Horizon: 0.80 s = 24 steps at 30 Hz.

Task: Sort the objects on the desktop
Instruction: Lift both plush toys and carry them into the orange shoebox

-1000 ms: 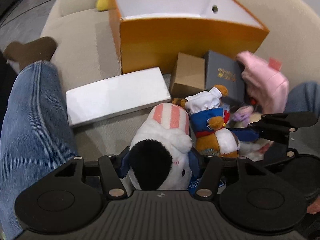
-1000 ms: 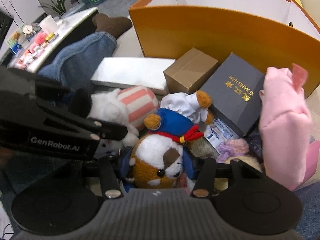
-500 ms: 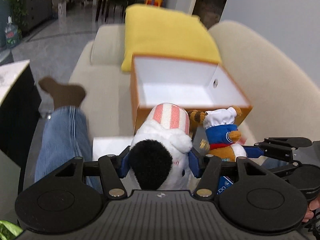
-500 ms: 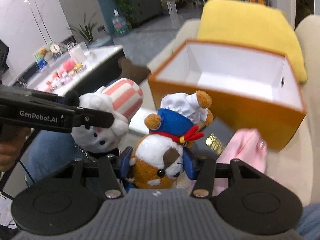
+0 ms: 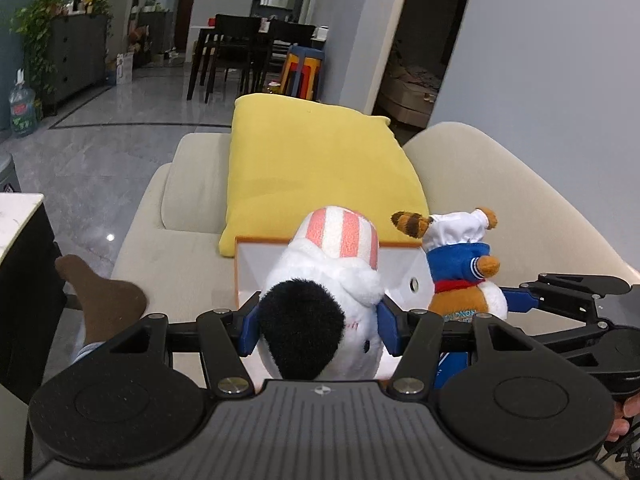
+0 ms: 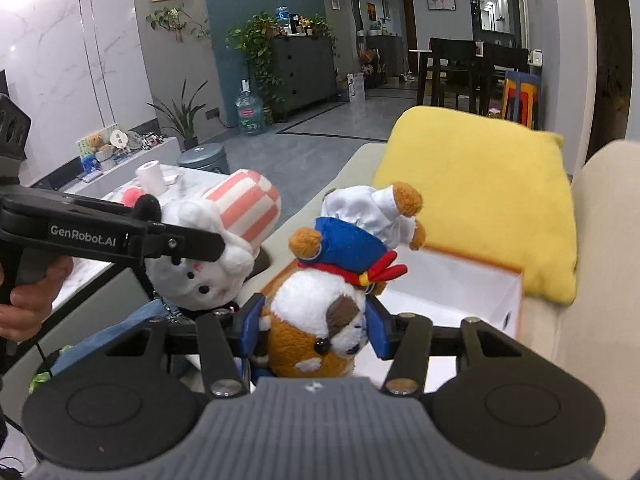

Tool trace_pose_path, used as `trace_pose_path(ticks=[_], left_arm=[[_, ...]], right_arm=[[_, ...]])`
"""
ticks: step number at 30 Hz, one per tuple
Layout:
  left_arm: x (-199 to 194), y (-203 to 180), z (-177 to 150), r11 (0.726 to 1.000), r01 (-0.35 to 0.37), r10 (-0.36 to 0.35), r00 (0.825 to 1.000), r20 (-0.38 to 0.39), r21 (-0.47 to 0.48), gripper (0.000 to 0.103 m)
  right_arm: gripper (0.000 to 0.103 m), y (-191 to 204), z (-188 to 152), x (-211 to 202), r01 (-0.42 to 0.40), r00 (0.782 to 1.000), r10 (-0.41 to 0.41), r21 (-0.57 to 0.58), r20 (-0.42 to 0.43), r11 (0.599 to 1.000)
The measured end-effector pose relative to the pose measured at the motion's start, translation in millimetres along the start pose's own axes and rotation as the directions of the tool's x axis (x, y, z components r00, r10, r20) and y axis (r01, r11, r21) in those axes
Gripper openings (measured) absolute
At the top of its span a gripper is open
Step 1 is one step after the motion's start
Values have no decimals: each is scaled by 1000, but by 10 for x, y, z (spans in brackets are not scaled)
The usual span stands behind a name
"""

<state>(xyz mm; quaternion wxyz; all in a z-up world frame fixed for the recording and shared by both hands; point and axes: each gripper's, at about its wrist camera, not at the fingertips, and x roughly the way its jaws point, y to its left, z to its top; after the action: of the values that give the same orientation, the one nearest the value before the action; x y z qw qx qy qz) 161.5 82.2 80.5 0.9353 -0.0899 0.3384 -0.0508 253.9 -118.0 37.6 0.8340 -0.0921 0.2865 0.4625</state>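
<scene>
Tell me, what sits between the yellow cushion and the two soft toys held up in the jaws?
The open orange box, white inside, sits on the sofa just in front of the yellow cushion. Both views show it behind the white toy and the brown dog toy.

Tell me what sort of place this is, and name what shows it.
Most likely the living room of a home, open to a dining area: a beige sofa with a yellow cushion, a dining table with dark chairs behind it, and a potted plant trailing over a cabinet.
</scene>
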Motion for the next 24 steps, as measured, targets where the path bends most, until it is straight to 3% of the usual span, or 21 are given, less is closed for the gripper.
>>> trace_pose_path(ticks=[5, 12, 24], left_arm=[[398, 26, 182, 1000, -18, 18, 1000, -20, -21, 66], [1057, 80, 167, 998, -67, 65, 990, -129, -19, 66], [1720, 57, -92, 986, -151, 162, 953, -257, 65, 66]], right_arm=[[55, -333, 241, 333, 20, 999, -21, -23, -41, 1000], [55, -795, 304, 966, 32, 987, -33, -7, -154, 999], [55, -984, -75, 1830, -36, 924, 12, -55, -383, 998]])
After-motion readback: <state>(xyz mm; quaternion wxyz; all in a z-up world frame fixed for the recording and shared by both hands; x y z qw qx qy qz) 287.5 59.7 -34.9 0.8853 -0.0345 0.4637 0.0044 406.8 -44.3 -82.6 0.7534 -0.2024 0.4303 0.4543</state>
